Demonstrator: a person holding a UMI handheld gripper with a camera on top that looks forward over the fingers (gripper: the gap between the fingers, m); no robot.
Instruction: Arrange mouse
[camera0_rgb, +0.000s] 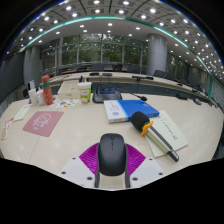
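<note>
A dark grey computer mouse (112, 151) sits between my gripper's (112, 172) two fingers, its tail end toward the camera. Both magenta pads (88, 158) press against its sides, so the gripper is shut on it. The mouse appears lifted over the pale tabletop (80, 138), near its front edge. A pink mouse mat (42, 122) lies on the table ahead and to the left of the fingers.
Just ahead to the right lie a yellow-handled tool (141, 122) and a white booklet (168, 132). A blue book (130, 108) is beyond them. Bottles (41, 92) and small boxes stand at the far left. More desks and office windows fill the background.
</note>
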